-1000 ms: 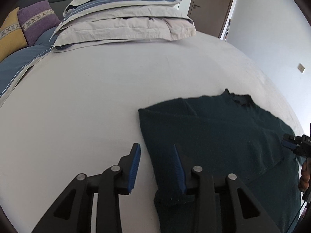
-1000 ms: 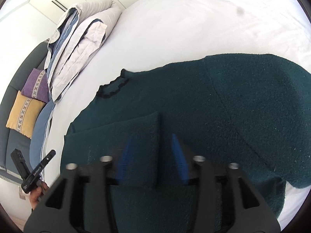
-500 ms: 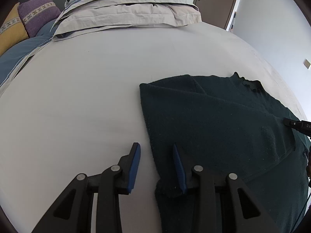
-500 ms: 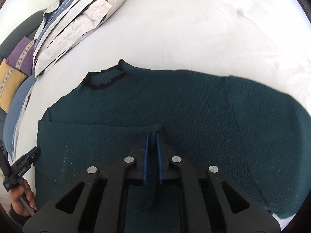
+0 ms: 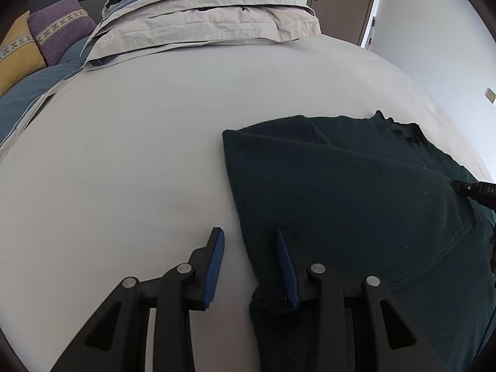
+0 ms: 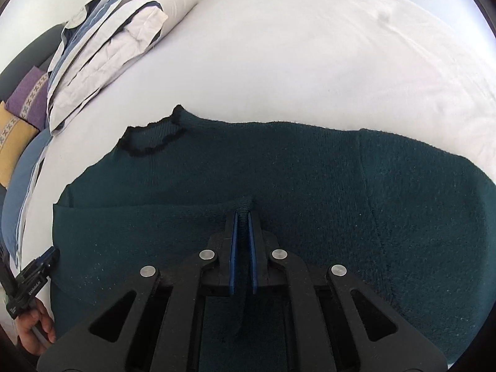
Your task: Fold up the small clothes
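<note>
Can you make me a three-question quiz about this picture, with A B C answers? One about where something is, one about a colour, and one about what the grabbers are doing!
1. Where is the sweater?
A on the bed
B on a chair
C on the floor

2. What colour is the sweater?
A red
B dark green
C yellow

3. What is the right gripper doing?
A hanging open
B pinching the sweater
C holding a pillow

Answers: 1 A, it lies on the white bed sheet. 2 B, the knit is dark green. 3 B, its blue pads are shut on a fold of fabric; the left gripper is open.
</note>
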Motion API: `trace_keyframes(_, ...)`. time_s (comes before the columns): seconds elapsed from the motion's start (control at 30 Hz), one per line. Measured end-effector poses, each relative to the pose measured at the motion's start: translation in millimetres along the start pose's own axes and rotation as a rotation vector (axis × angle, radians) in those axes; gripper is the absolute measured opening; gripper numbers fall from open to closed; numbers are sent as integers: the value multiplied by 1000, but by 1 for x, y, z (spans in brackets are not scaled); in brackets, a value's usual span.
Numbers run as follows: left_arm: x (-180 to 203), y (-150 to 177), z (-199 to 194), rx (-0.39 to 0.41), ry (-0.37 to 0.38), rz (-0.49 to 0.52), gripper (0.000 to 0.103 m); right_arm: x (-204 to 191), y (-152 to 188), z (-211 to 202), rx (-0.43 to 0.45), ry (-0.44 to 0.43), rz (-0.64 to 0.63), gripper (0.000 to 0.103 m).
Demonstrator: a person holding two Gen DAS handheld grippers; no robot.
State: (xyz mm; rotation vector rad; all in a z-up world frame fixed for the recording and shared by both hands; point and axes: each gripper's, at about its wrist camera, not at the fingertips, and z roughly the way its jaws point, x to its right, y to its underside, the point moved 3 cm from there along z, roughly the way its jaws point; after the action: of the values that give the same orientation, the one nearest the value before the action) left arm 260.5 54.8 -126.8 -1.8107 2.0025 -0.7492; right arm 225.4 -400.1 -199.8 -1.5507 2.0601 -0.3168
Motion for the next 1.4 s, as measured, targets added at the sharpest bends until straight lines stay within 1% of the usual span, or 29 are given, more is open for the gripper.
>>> trace_keyframes(0.1,-1,0,0,9,2,-3,40,2,1,-12,-6,12,23,10)
trace_keyframes(0.13,-2,1,0,13,2,-5,40,4,2,-21,9,25,40,10)
trace_keyframes(0.17,-2,1,0,17,0,-6,40,4,4,-32,38,16,55,10)
trace_keyframes(0.23,0,2,0,22,-5,-5,40,-1,10,-47,69,-31,60,10)
trace_keyframes(0.3,1,2,0,24,-10,-2,41,-11,21,-53,76,-64,27,10)
trace_keyframes(0.33,1,2,0,24,-11,-4,42,-17,28,-49,60,-63,-1,10)
trace_keyframes(0.37,0,2,0,25,-13,-7,43,-20,35,-40,26,-52,-23,10)
trace_keyframes(0.4,0,2,0,26,-15,-10,46,-19,41,-28,-19,-34,-32,10)
trace_keyframes(0.43,0,2,-1,27,-20,-14,50,-14,46,-20,-30,-46,-27,10)
trace_keyframes(0.47,-2,2,-2,29,-25,-21,52,-10,46,-24,3,-79,-20,9)
trace_keyframes(0.5,-4,2,-3,29,-22,-32,56,-5,46,-30,8,-89,7,9)
trace_keyframes(0.57,-11,1,-8,27,-20,-58,58,10,47,-47,23,-36,82,10)
trace_keyframes(0.6,-13,1,-14,30,-24,-69,58,17,48,-61,49,-47,96,10)
trace_keyframes(0.63,-15,1,-21,42,-30,-77,58,26,51,-81,97,-71,107,12)
trace_keyframes(0.7,-15,1,-43,89,-38,-85,59,49,61,-120,191,-64,125,28)
trace_keyframes(0.77,-8,2,-66,132,-16,-79,60,86,79,-162,295,-24,189,76)
trace_keyframes(0.8,-3,4,-79,158,-4,-77,66,110,91,-184,362,1,243,81)
trace_keyframes(0.83,2,5,-90,181,5,-75,72,135,104,-204,418,32,300,81)
trace_keyframes(0.87,9,8,-103,210,18,-72,75,159,116,-219,446,58,351,81)
trace_keyframes(0.9,17,11,-116,239,34,-66,81,194,134,-236,466,87,440,81)
trace_keyframes(0.93,24,14,-125,258,45,-61,89,218,147,-246,476,101,514,81)
trace_keyframes(1.0,42,23,-143,292,69,-48,97,276,179,-266,503,121,705,81)
trace_keyframes(1.07,62,31,-155,306,91,-24,102,325,212,-284,540,152,866,81)
trace_keyframes(1.1,72,35,-158,306,97,-8,102,341,224,-290,553,158,917,81)
trace_keyframes(1.13,81,38,-159,303,105,5,102,355,234,-293,558,158,966,79)
trace_keyframes(1.17,89,40,-158,295,115,16,102,365,242,-294,565,143,1002,74)
trace_keyframes(1.23,103,42,-155,275,131,25,102,377,249,-293,585,89,1024,72)
trace_keyframes(1.33,120,43,-150,241,154,33,102,378,242,-291,593,87,1011,71)
trace_keyframes(1.4,126,43,-149,237,167,40,102,374,232,-284,582,69,996,63)
